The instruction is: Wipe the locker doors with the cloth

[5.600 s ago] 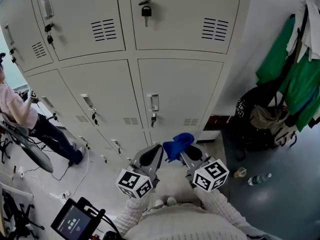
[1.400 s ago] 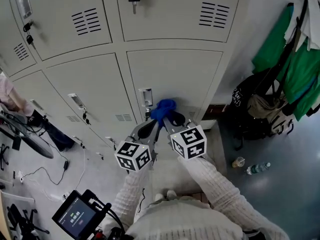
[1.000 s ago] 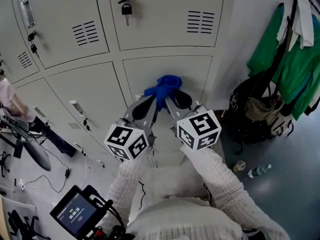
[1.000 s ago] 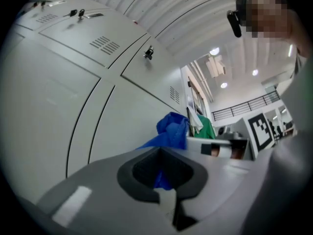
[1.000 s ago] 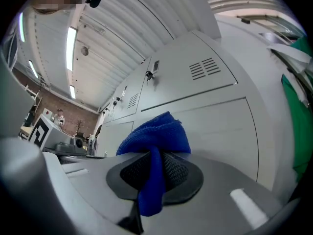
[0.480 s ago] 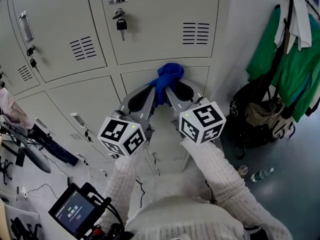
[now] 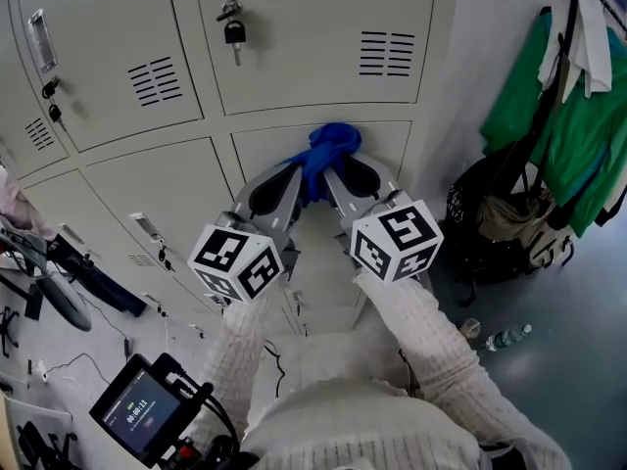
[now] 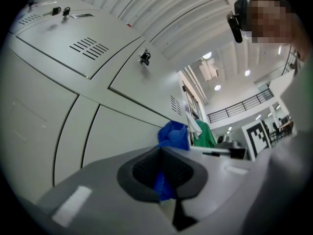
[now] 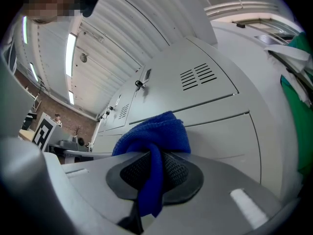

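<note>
A blue cloth [image 7: 325, 155] is bunched between both grippers against a grey locker door [image 7: 377, 150], just under the seam below the upper door [image 7: 313, 37]. My left gripper [image 7: 294, 176] is shut on one end of the cloth [image 8: 166, 182]. My right gripper [image 7: 331, 172] is shut on the other end, and the cloth [image 9: 154, 141] balloons over its jaws. In both gripper views the cloth hangs pinched between the dark pads. The two grippers sit side by side, tips converging on the cloth.
A padlock with key [image 7: 233, 32] hangs on the upper door. Green clothes [image 7: 563, 96] and dark bags [image 7: 500, 223] hang and lean at the right wall. A bottle [image 7: 507, 338] and a cup [image 7: 471, 328] lie on the floor. Cables and a handheld screen [image 7: 142, 414] are at lower left.
Both grippers have carried the cloth up the lower right locker door, from near its handle to the door's top edge. In the last half second they hardly moved.
</note>
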A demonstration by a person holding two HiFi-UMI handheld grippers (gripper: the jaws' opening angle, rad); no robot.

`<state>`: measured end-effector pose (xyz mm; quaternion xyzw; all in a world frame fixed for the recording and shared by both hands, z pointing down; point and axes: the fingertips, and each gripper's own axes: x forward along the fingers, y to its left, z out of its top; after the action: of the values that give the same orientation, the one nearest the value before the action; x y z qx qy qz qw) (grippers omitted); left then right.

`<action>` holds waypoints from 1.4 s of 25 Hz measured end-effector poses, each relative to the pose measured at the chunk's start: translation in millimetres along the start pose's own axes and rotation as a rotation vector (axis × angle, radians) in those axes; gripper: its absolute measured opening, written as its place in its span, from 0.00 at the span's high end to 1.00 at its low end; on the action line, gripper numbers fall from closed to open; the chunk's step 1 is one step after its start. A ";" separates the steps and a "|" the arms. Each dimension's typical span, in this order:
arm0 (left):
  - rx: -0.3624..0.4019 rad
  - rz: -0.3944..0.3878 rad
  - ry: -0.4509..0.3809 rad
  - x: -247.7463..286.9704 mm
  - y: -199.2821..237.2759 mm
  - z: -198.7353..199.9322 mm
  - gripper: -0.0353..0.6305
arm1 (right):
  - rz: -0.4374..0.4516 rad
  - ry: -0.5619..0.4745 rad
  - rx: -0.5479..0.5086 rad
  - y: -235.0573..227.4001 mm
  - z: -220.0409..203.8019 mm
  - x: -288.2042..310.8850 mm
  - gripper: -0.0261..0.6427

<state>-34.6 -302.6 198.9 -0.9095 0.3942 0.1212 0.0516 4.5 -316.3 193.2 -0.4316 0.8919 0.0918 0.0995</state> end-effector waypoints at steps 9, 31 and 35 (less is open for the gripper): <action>-0.064 -0.002 0.111 -12.2 -0.6 -51.7 0.94 | -0.029 0.090 0.057 1.8 -50.0 -11.4 0.89; -0.291 0.062 0.429 -51.7 -8.5 -229.8 0.94 | -0.081 0.471 0.257 9.2 -238.3 -58.4 0.89; -0.359 0.088 0.476 -59.3 -2.8 -263.6 0.94 | -0.086 0.548 0.288 13.1 -271.5 -64.1 0.89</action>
<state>-24.2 -308.9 468.8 -0.8890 0.4065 -0.0256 -0.2091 6.5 -327.9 472.2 -0.4591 0.8702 -0.1596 -0.0807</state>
